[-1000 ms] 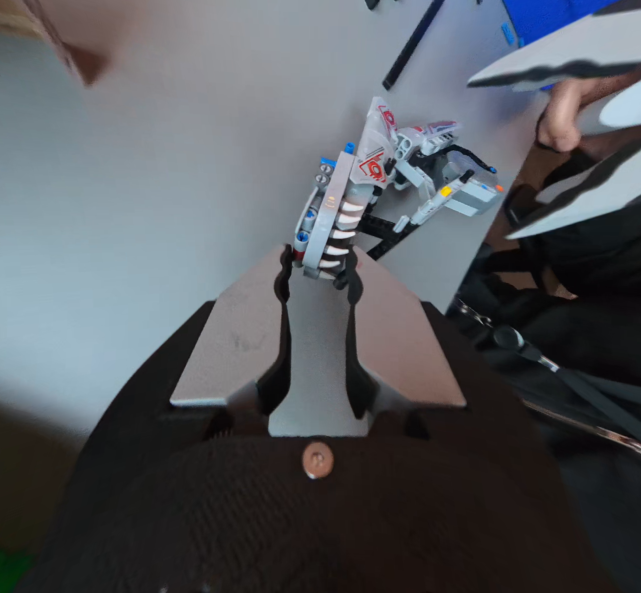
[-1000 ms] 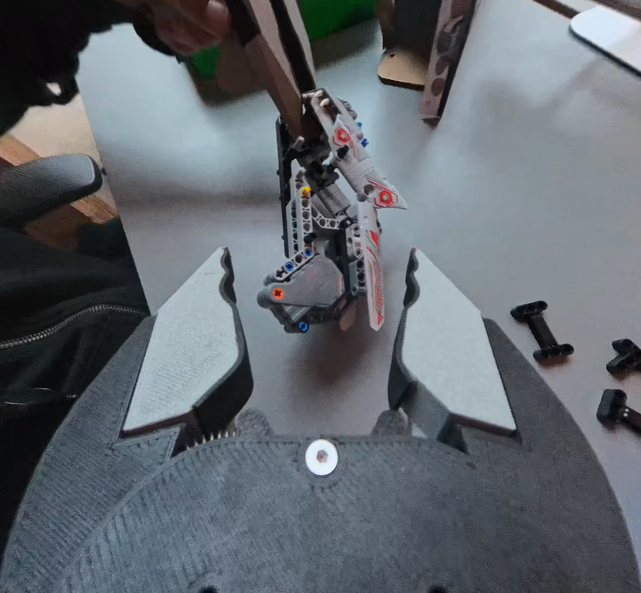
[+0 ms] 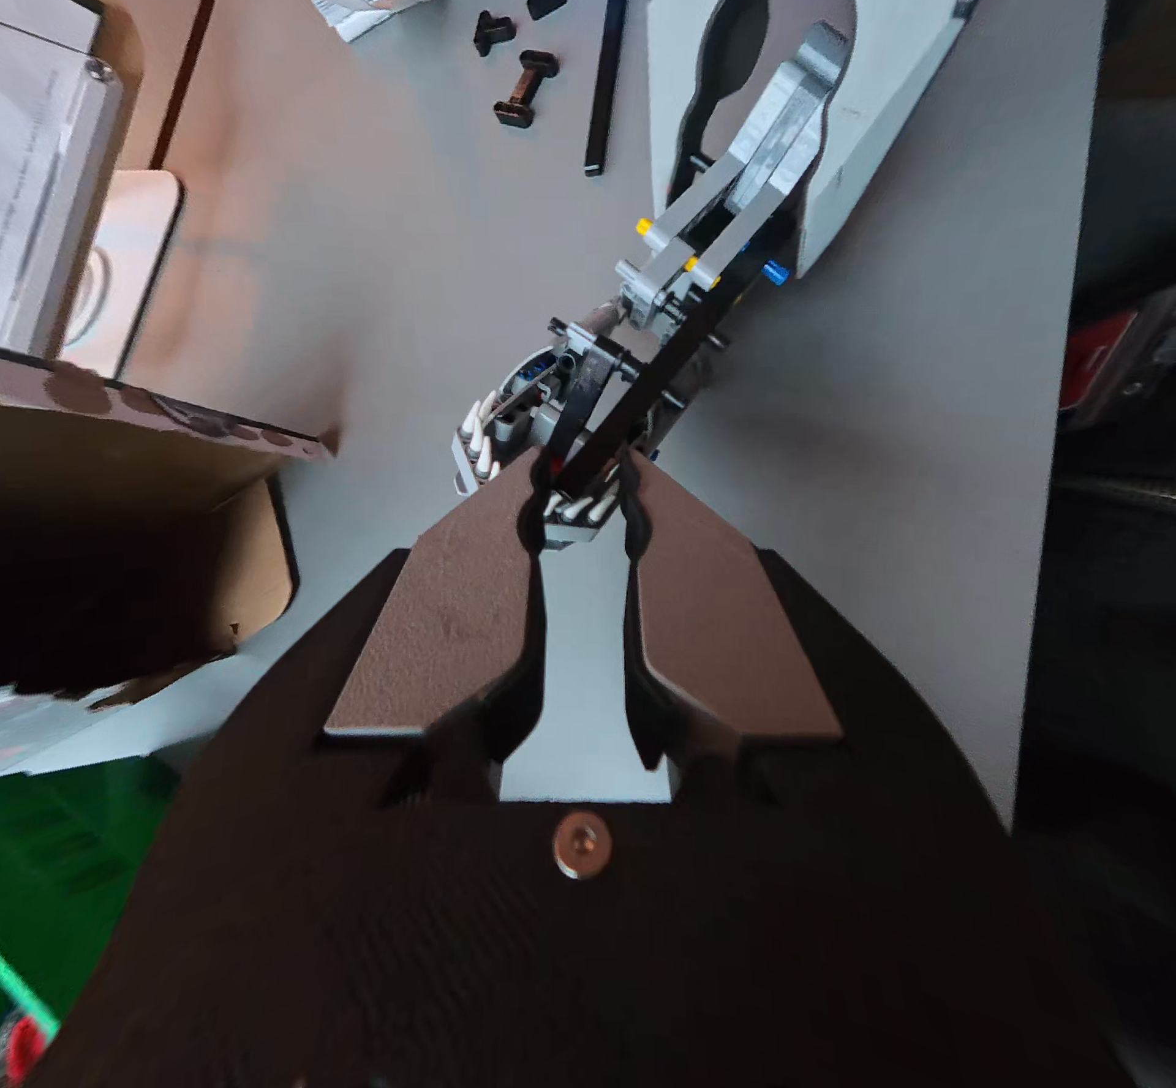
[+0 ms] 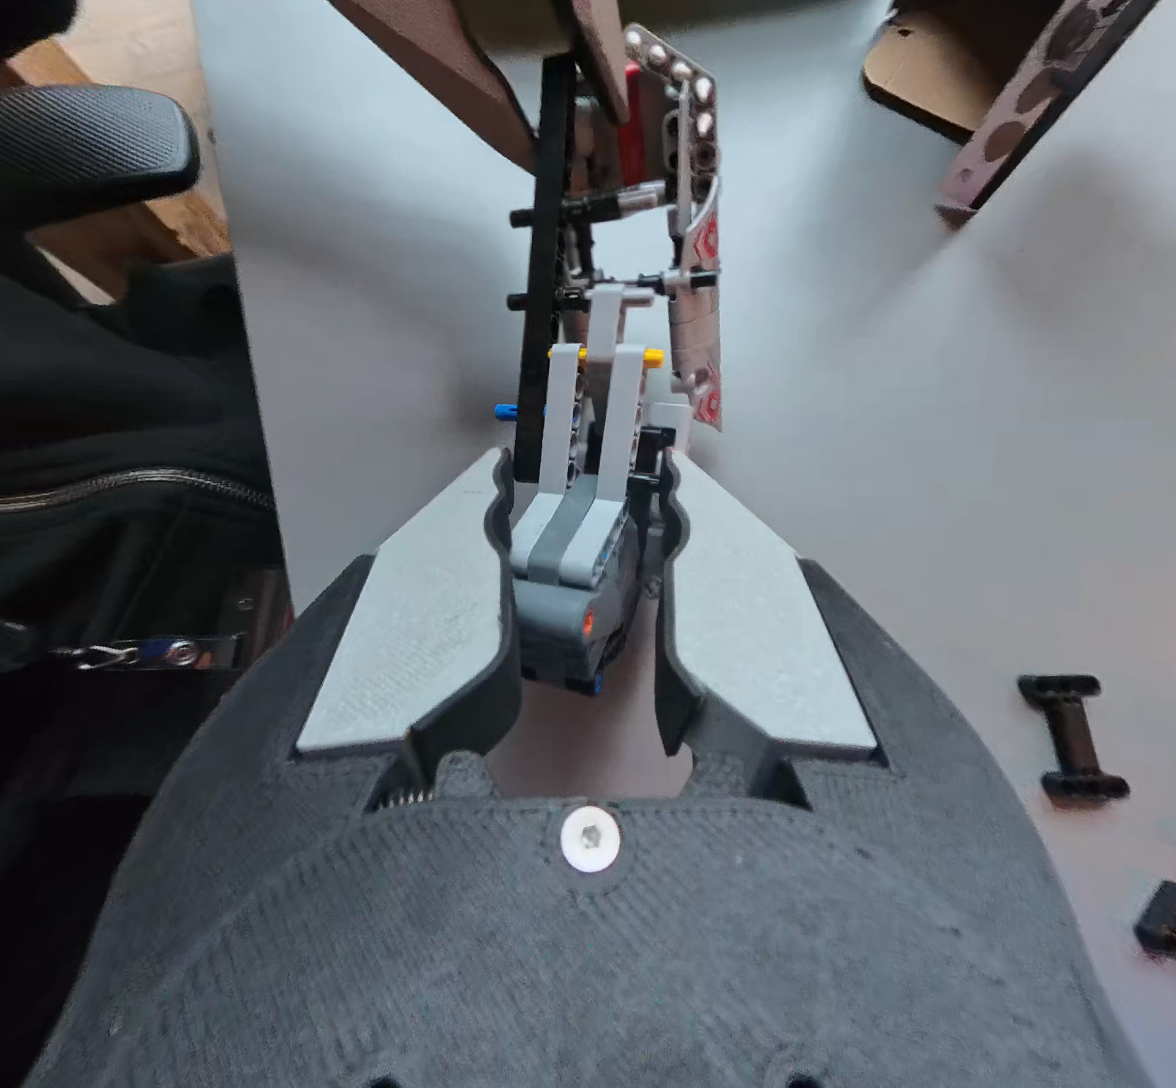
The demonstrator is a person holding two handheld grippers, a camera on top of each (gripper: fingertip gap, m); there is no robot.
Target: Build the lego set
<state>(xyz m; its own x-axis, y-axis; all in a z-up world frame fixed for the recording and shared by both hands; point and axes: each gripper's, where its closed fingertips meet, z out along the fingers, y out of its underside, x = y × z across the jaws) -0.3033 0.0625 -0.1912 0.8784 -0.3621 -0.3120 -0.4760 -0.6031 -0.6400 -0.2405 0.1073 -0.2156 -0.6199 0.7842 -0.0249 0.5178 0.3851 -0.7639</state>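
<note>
Since a second ago, right gripper point(image 4: 585, 510) has closed in around lego model's point(image 4: 592, 396) grey motor end; left gripper point(image 3: 582, 501) pinches its toothed far end, suspending it over table point(image 4: 891, 421), likely steadying it for assembly.

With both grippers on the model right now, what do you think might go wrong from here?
1. The grey, black and white toothed Lego model is held at opposite ends by the left gripper and right gripper; pulling or twisting apart could pop its pin joints.
2. The left grip covers only the toothed tip, so it may slip.
3. The model hangs near the grey table's edge; dropped parts may fall off.
</note>
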